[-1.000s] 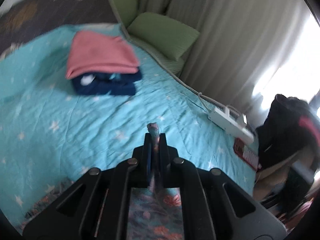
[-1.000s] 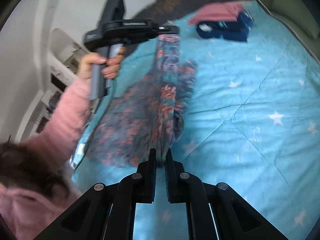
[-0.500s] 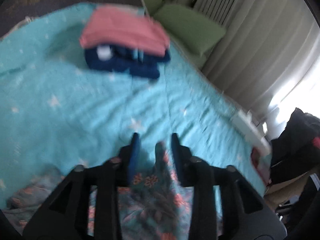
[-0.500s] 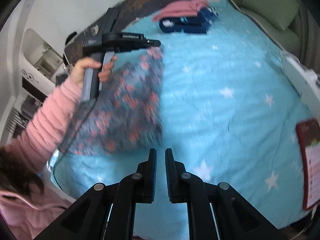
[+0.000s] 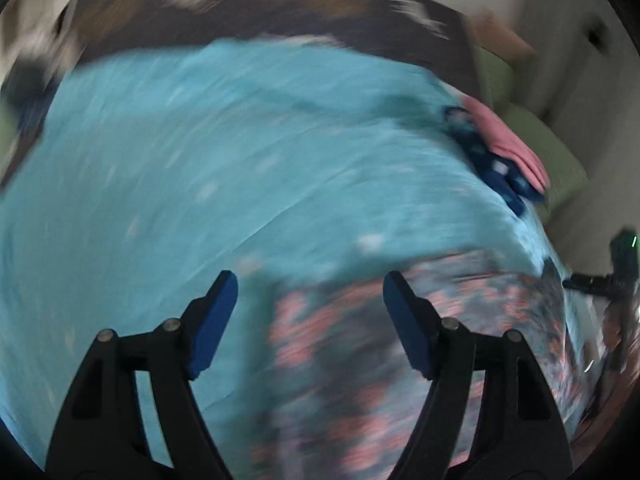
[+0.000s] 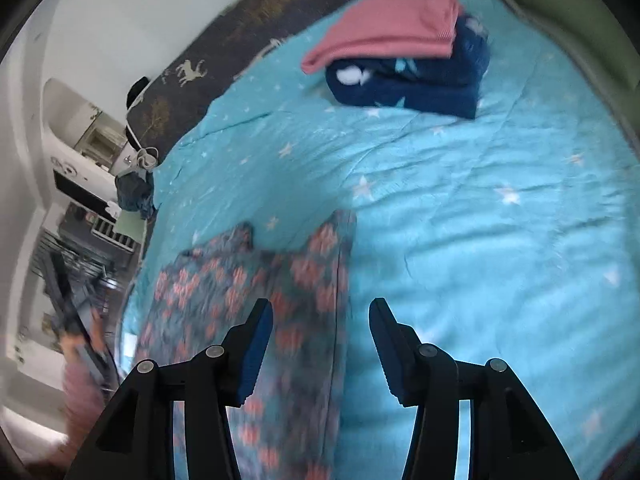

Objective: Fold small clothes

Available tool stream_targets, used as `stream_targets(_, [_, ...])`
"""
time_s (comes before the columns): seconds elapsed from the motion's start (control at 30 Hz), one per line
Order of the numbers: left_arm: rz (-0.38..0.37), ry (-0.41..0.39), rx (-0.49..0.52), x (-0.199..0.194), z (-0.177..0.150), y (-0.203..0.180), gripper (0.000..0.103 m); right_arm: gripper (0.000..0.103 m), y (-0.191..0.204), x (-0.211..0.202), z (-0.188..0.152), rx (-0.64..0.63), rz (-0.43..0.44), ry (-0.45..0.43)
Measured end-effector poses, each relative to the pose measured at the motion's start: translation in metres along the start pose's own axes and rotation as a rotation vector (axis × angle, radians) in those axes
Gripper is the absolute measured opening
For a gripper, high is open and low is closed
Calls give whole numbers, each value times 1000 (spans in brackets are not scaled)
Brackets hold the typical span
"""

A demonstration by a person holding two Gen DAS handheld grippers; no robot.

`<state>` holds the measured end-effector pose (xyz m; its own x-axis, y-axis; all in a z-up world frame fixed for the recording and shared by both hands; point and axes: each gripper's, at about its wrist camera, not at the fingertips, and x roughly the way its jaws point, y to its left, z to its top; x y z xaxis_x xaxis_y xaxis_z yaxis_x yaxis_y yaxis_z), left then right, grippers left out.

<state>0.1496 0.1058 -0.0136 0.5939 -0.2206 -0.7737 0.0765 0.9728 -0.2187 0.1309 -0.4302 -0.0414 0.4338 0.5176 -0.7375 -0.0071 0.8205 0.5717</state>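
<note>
The left gripper (image 5: 308, 308) gapes empty above the floral garment (image 6: 256, 300), which lies flat on the blue blanket (image 6: 480, 220). The right gripper (image 6: 320, 328) spreads wide too. Pinch matching corners evenly before folding.

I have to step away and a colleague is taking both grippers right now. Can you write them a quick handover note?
Left gripper: open, holding nothing, above the floral garment.
Right gripper: open, holding nothing, over the same floral garment.
The garment lies on the turquoise star quilt, released by both grippers; how neatly it lies is hard to judge through the blur.
Done: a pink folded piece stacked on a navy folded piece at the far end of the quilt.
Left: fold the floral garment, then probably add it to that stack.
</note>
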Motion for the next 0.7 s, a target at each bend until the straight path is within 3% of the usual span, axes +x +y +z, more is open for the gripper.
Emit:
stream_targets(0.07, [-37,19,-120,10,-10,38,75,54,-9,21,16,63,60,33])
stream_targets(0.2, [-141,75,-205,32,-19,53,75,54,-19,43,24,141,89,41])
stream_targets(0.23, [-163,94,-196,40,-20,48,75,51,-18,45,24,146,95,40])
stream_targets(0.27, [-200,109,-171,47,-19,41,74,34,-17,47,24,149,101,39])
stream_targets(0.33, [-278,114,-131,51,-22,23,61,8,-10,50,22,129,104,35])
stream_targets(0.37, [-304,116,-113,51,-22,18,39,7,-6,47,21,117,95,18])
stream_targets(0.4, [-302,119,-102,51,-20,15,1,7,-2,44,21,101,89,3])
stream_targets(0.43, [-274,125,-94,53,-19,12,2,6,3,39,20,84,83,-16])
stream_targets(0.47, [-271,94,-137,47,-18,15,0,6,5,36,20,74,83,-28])
stream_targets(0.57, [-467,-73,-319,6,-13,44,0,6,24,9,17,29,117,-117])
stream_targets(0.6, [-494,-116,-332,-6,-13,51,0,6,28,0,16,17,151,-149])
stream_targets(0.63, [-499,-170,-324,-22,-12,57,0,6,32,-10,15,5,190,-182])
stream_targets(0.7, [-426,-218,-288,-37,-12,66,0,6,40,-24,17,-18,223,-235])
